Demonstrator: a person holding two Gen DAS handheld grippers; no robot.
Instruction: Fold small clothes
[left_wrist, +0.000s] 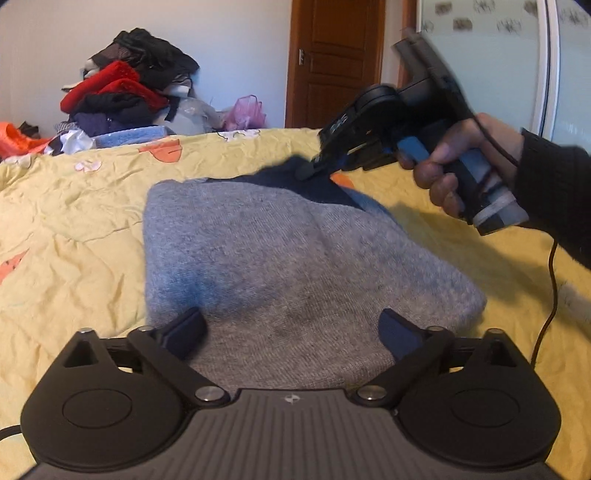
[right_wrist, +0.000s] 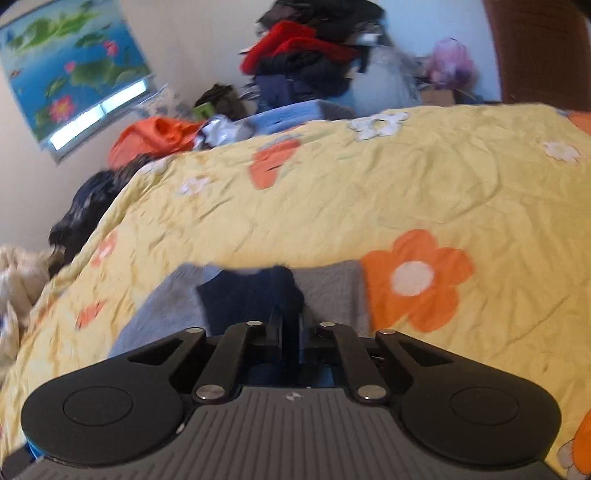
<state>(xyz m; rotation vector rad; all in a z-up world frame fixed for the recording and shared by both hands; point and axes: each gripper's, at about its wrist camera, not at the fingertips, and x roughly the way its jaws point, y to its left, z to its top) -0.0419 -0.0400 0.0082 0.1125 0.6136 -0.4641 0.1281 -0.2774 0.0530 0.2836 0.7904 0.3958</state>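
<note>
2 claws over grey garment (left_wrist: 280, 251) (on yellow bedspread (left_wrist: 74, 206)) — left claw (left_wrist: 291, 334) spread, right claw (left_wrist: 308, 171) pinching navy part (left_wrist: 317, 184).

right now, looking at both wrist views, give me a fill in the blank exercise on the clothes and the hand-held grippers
1. The grey garment lies on a ____ bedspread with orange flowers.
2. The left hand-held gripper has its jaws ____, with nothing gripped.
3. The right hand-held gripper is closed on the garment's ____ part.
4. The clothes pile beyond the bed has a ____ garment near its top.

Missing words: yellow; open; dark blue; red
</note>
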